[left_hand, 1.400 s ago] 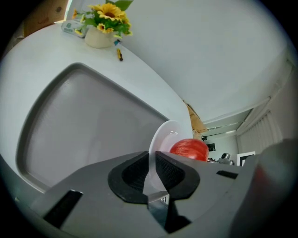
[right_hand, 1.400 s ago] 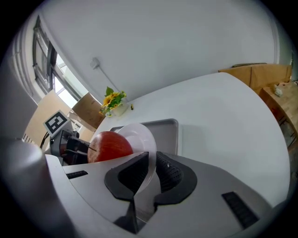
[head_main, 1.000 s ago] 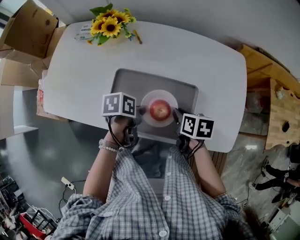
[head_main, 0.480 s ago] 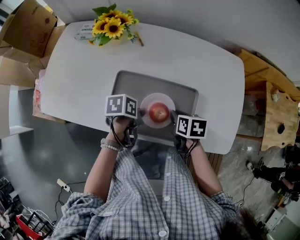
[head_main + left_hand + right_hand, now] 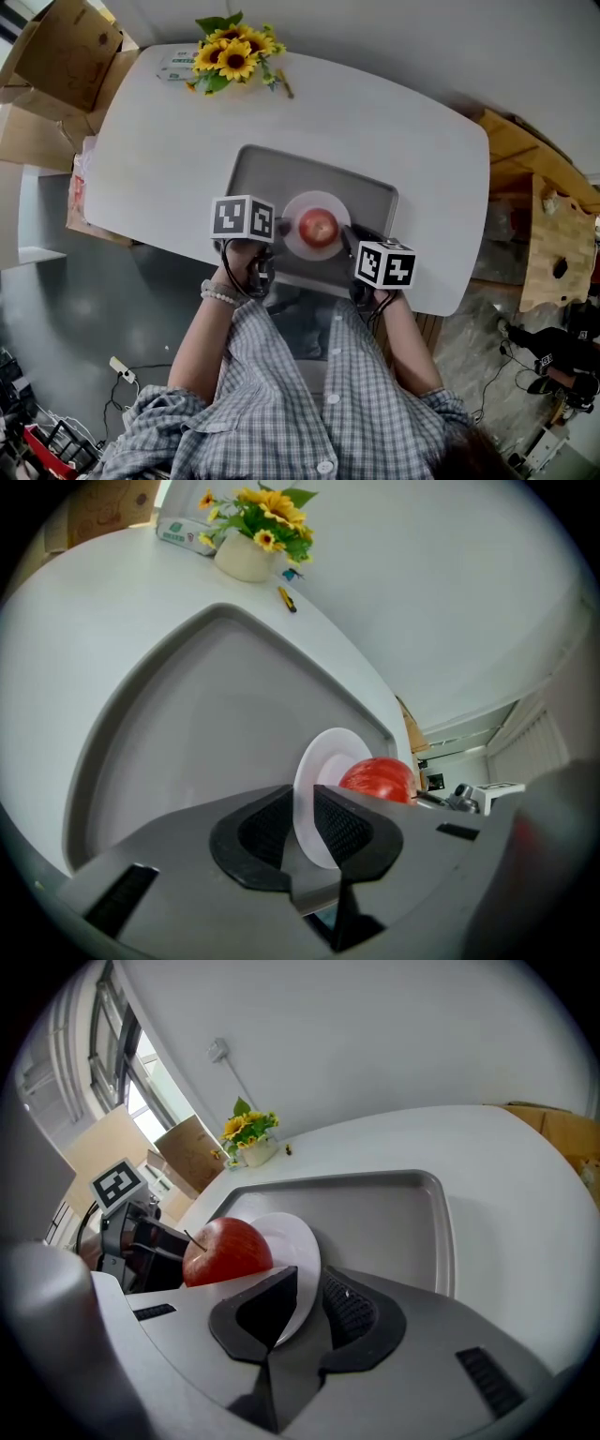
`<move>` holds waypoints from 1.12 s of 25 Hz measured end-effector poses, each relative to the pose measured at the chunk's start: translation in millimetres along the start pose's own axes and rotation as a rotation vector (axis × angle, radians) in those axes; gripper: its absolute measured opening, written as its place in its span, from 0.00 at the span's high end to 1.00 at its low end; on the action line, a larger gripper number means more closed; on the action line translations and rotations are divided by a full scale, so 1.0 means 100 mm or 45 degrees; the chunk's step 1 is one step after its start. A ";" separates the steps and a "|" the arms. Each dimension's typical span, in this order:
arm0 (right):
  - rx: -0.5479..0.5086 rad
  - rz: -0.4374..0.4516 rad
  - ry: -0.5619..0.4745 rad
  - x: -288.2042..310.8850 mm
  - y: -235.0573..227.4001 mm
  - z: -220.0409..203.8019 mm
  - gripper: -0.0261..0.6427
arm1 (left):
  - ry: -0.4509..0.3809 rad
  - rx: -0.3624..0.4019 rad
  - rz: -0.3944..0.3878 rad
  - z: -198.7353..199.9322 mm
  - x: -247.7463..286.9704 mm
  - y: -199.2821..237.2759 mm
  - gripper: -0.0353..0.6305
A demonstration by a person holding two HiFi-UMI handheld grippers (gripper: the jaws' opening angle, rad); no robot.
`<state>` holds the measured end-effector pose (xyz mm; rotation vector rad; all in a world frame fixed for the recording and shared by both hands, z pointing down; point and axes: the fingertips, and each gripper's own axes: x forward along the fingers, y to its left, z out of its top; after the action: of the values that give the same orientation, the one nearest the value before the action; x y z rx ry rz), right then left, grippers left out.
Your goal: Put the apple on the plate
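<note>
Pinching plate (image 5: pixel 319 200) by left rim with left gripper (image 5: pixel 278 229), by right rim with right gripper (image 5: pixel 348 236); bearing apple (image 5: pixel 319 226) at centre, on tray's (image 5: pixel 262 169) near half. Placement likely done; next, keeping level, releasing gently.

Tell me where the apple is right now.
In the head view the apple sits on the white plate inside the grey tray, between the left gripper and right gripper, which each clamp the plate's rim.

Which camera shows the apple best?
The right gripper view: the apple is large, stem showing, on the plate. The head view shows it small from above; the left gripper view shows only its top.
</note>
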<state>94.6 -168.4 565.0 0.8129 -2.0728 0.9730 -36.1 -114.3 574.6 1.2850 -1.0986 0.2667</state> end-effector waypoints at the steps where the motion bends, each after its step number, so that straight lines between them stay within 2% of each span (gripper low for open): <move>1: 0.004 0.005 -0.010 -0.02 0.00 0.02 0.87 | -0.015 -0.006 -0.001 0.01 -0.03 0.01 0.87; 4: 0.015 0.009 -0.045 -0.09 -0.03 0.08 0.87 | -0.079 -0.034 0.010 0.07 -0.16 0.06 0.87; 7: 0.028 0.009 -0.122 -0.26 -0.06 0.19 0.87 | -0.191 -0.030 0.041 0.19 -0.34 0.05 0.87; 11: -0.087 -0.054 -0.320 -0.66 -0.09 0.50 0.87 | -0.407 0.067 0.059 0.40 -0.69 -0.13 0.87; 13: -0.142 -0.046 -0.408 -0.87 -0.03 0.66 0.89 | -0.517 0.132 0.049 0.47 -0.89 -0.28 0.89; 16: -0.190 -0.034 -0.545 -1.24 0.06 0.91 0.90 | -0.682 0.264 -0.011 0.53 -1.18 -0.61 0.92; 18: -0.230 -0.031 -0.632 -1.46 0.11 1.08 0.91 | -0.837 0.348 -0.060 0.58 -1.43 -0.86 0.93; 20: -0.285 -0.038 -0.713 -1.67 0.16 1.23 0.91 | -0.992 0.402 -0.101 0.62 -1.70 -1.08 0.93; 22: -0.332 -0.069 -0.794 -1.87 0.17 1.38 0.91 | -1.100 0.430 -0.134 0.64 -1.92 -1.27 0.93; 24: -0.341 -0.083 -0.874 -2.06 0.18 1.53 0.91 | -1.162 0.451 -0.157 0.63 -2.09 -1.42 0.93; 28: -0.338 -0.039 -1.009 -2.39 0.29 1.75 0.91 | -1.229 0.477 -0.255 0.62 -2.35 -1.66 0.93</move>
<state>150.1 -239.8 281.4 1.2067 -2.7557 0.3461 -68.4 -129.6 282.6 1.9238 -1.7549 -0.3682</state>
